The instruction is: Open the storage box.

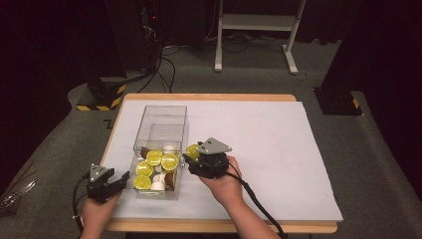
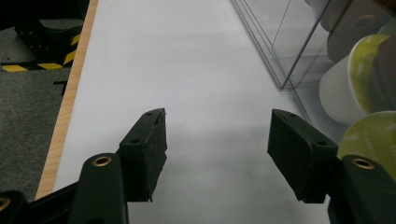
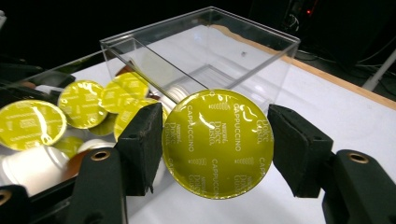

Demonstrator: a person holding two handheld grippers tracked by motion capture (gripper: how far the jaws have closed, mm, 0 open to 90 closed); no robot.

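The right tool is clamped on a coffee capsule, one black jaw against each side of its rim. The capsule's yellow-green foil lid faces the right gripper camera. The lid carries the repeated words "CAPPUCCINO", "NESCAFÉ" and "Dolce Gusto" in pale print. In the high view the right tool holds the capsule just beside the right wall of the clear plastic box, above the white sheet that covers the table.

The clear plastic box stands on the left half of the white sheet. An inner divider splits it into a far compartment and a near compartment. The near compartment holds more capsules: several show yellow-green lids, others show white bodies or brown lids. In the right gripper view the lids of these capsules bear the same style of print, too small to read.

The left tool is open, with nothing between its jaws. It sits over the white sheet near the table's left edge. In the high view the left tool lies just left of the near end of the box, apart from it. In the left gripper view, white and yellow-green capsules appear behind the box wall at the right.
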